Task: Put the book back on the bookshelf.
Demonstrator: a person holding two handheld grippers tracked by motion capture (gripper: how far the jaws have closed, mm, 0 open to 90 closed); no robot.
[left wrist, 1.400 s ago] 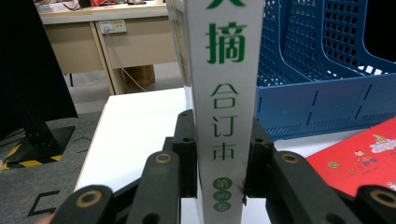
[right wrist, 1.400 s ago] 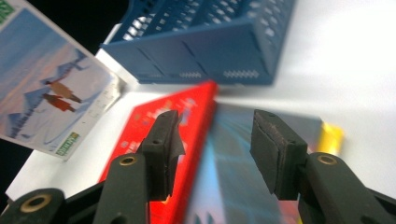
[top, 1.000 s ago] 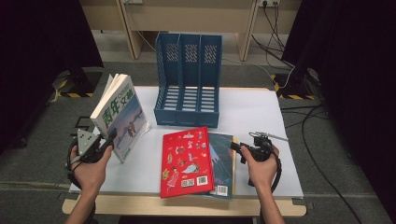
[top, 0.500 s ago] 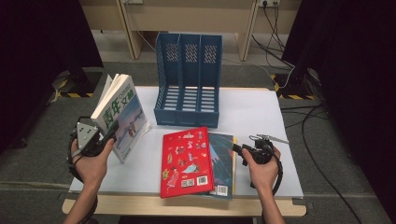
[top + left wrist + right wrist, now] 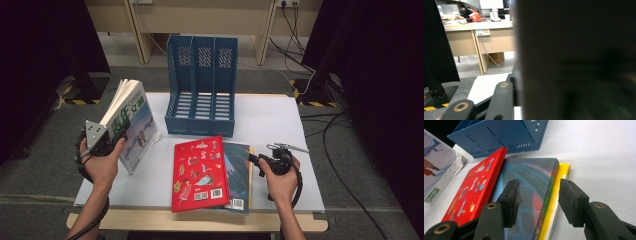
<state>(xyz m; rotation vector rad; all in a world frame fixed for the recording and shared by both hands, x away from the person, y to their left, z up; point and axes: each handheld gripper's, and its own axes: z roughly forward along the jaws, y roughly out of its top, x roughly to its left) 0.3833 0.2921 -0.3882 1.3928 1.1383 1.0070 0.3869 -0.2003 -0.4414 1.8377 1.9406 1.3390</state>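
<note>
Room lies open right of the dark book — your right gripper fingers straddle its edge, spread. Left gripper fingers, just closing, pinch the tilted book, lifted slightly since.

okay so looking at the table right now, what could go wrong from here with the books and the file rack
1. The left gripper holds the white-covered book tilted, by one edge; its pages fan open, so it might slip or catch on a divider of the blue plastic file rack.
2. The right gripper straddles the dark book's spine; closing could drag the red book lying on it.
</note>
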